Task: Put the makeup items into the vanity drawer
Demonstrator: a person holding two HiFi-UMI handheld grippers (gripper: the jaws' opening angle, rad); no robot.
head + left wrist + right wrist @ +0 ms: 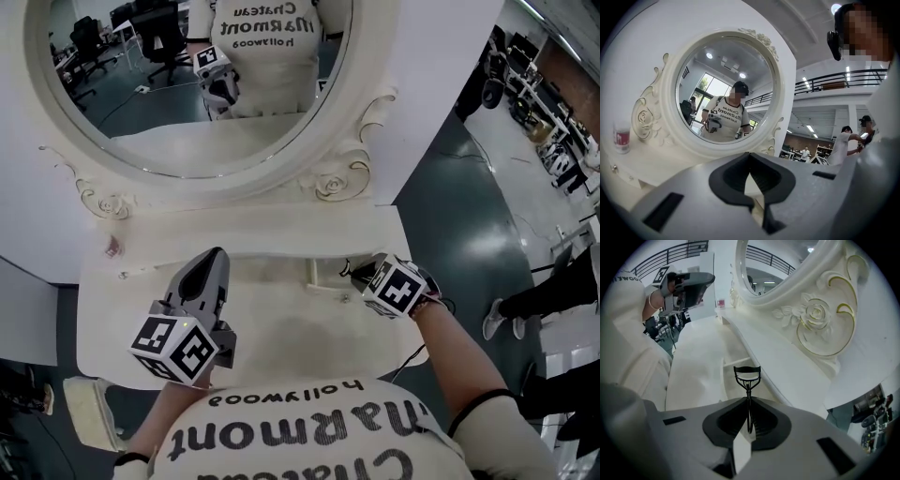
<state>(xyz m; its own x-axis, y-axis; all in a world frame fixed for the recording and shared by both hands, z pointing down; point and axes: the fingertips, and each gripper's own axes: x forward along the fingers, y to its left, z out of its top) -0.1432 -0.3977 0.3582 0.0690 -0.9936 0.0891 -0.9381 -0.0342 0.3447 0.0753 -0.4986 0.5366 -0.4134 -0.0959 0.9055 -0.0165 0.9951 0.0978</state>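
White desk (234, 230): a carved vanity with a round mirror (169, 122) rising at its back — the glass reflects the person and one marker cube.
Drawer (281, 319): pulled out below the desk top, pale inside, with a thin divider towards its right end.
Right tool (749, 401): jaws pressed narrow on the stem of a black eyelash curler (748, 380), whose curved clamp end sticks out past the tips.
Where the curler is: off the surface, held up over the right part of the open drawer, near the divider.
Left tool (750, 157): jaws brought together, tips touching, nothing between them — it points up towards the mirror, above the drawer's left part.
Small jar (621, 138): pink-labelled, upright on the desk top at the far left, beside the mirror's scrolled frame, well apart from both tools.
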